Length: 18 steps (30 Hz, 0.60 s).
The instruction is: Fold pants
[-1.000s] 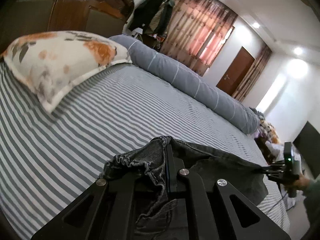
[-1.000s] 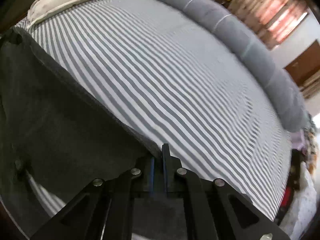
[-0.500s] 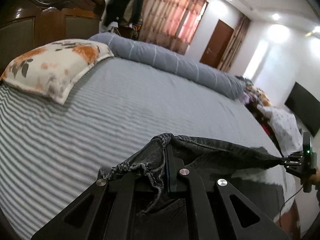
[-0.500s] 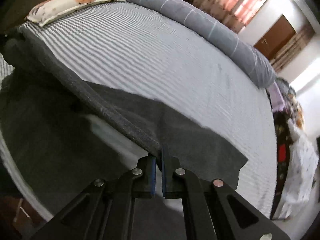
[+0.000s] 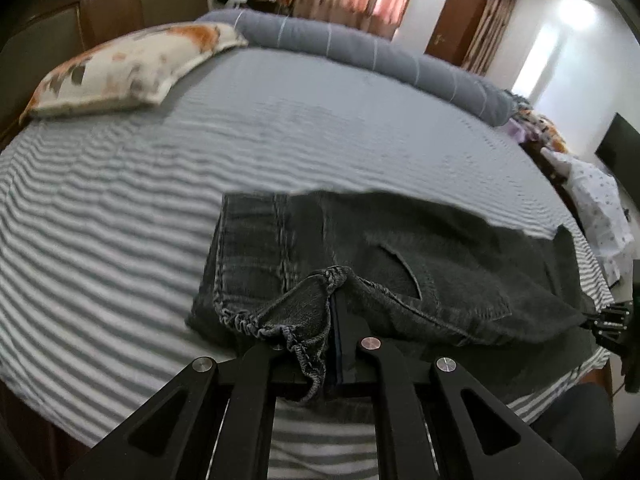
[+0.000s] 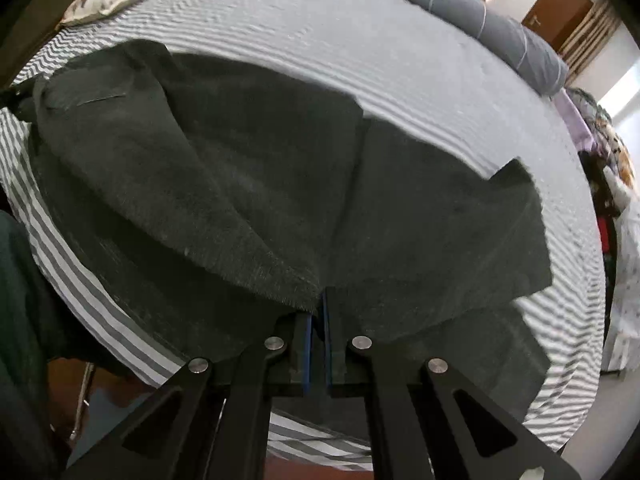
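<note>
- Pants [image 5: 400, 264]: dark grey denim, lay spread across the near part of the striped bed sheet [image 5: 120, 240], with the near edge of the fabric lifted off the sheet by both grippers.
- Left gripper [image 5: 334, 320]: I saw its jaws pressed together on the gathered elastic waistband [image 5: 280, 320]; the bunched hem draped over the left finger and hung down in front of it.
- Right gripper [image 6: 316, 312]: I saw the blue-lined fingers nearly together, pinching a fold of the pants [image 6: 240, 184] at their tips. Fabric fanned away from the pinch point to both sides.
- In the left wrist view, the right gripper [image 5: 612, 320] appeared at the far right edge, at the pants' right end.
- A pocket opening [image 5: 404, 264] showed on the upper face of the pants, just beyond the left gripper.
- Floral pillow [image 5: 132, 68] sat at the head of the bed, well apart from the pants; a long grey bolster [image 5: 360, 52] ran along the far side.
- Both views were slightly blurred; I could not tell seam detail at the far hem.
</note>
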Tool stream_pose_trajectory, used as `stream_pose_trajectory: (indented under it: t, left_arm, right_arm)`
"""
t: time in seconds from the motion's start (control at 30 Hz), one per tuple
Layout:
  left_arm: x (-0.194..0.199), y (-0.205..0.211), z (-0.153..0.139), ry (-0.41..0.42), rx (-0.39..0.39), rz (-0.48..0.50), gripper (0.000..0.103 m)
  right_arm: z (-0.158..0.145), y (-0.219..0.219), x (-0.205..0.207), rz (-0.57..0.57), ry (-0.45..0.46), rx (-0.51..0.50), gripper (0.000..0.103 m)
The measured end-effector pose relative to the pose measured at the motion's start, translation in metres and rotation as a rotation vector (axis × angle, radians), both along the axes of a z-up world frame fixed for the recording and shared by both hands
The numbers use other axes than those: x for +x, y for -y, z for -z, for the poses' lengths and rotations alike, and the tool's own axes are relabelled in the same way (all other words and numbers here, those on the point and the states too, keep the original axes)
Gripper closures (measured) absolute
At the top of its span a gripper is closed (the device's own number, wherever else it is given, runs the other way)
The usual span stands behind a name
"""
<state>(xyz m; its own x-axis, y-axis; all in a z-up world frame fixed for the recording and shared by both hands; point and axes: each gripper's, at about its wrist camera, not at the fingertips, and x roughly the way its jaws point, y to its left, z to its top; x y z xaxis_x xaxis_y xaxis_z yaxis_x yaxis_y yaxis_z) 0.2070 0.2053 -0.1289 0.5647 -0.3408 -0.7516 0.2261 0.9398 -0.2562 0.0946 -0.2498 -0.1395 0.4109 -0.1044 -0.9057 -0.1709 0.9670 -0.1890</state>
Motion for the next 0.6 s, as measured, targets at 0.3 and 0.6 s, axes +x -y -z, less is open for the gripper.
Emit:
stream_pose_trajectory:
  t: [0.3, 0.6]
  left_arm:
    - [-0.015, -0.021, -0.003, -0.149, -0.127, -0.055, 0.089]
    - [-0.046, -0.070, -0.026, -0.156, -0.137, -0.226, 0.035]
  right_arm:
    - [-0.007, 0.011, -0.019, 0.073, 0.029, 0.143, 0.060]
    - [-0.019, 0.015, -0.052, 0.125, 0.055, 0.266, 0.059]
